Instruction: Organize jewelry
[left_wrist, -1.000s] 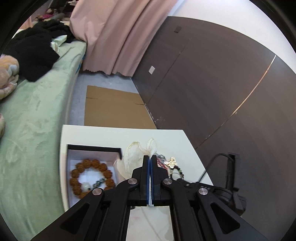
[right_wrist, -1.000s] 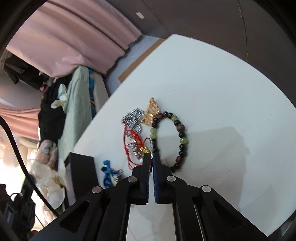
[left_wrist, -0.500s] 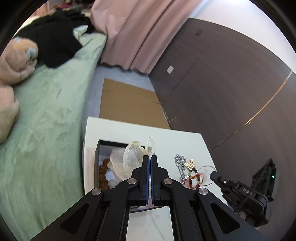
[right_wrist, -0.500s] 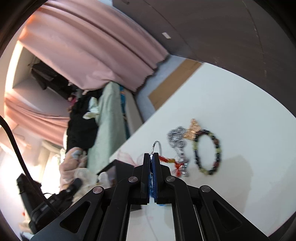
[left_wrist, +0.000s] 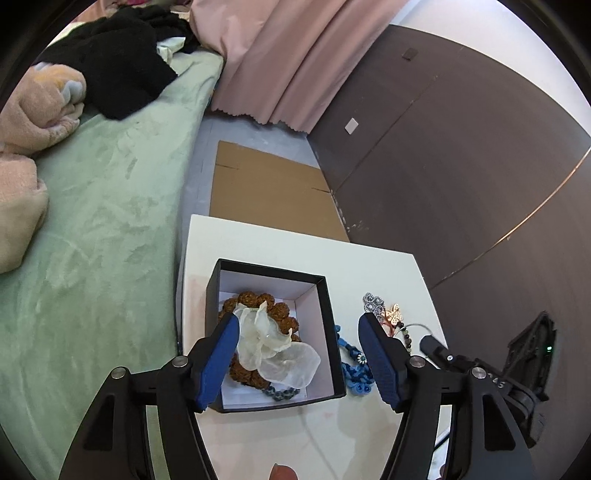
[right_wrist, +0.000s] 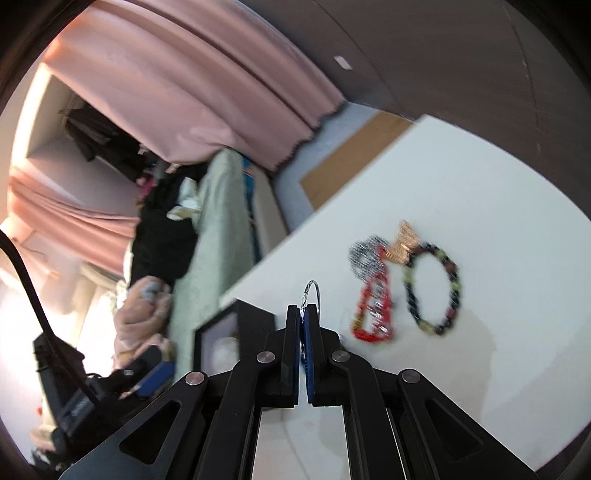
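My left gripper (left_wrist: 299, 320) hangs over a black box (left_wrist: 273, 267) with a white inside, and its jaws are opening. A sheer white flower piece (left_wrist: 266, 339) lies loose in the box on a brown bead bracelet (left_wrist: 258, 299), free of the pads. A blue knotted piece (left_wrist: 351, 365) lies right of the box. My right gripper (right_wrist: 303, 308) is shut on a thin silver hoop (right_wrist: 313, 290), raised above the white table (right_wrist: 480, 177). On the table lie a dark bead bracelet (right_wrist: 432, 291), a red string piece (right_wrist: 373, 314), a gold butterfly (right_wrist: 402, 243) and a silver piece (right_wrist: 364, 254).
A green bed (left_wrist: 103, 221) runs along the table's left side, with black clothes (left_wrist: 118, 70) and a pink blanket (left_wrist: 33, 110) on it. Flat cardboard (left_wrist: 266, 188) lies on the floor beyond the table. A pink curtain (left_wrist: 288, 55) and a dark panelled wall (left_wrist: 461, 166) stand behind.
My left jaws went from shut on the white flower piece to wide apart, and the piece now lies in the box. My right gripper has lifted the silver hoop off the jewelry pile.
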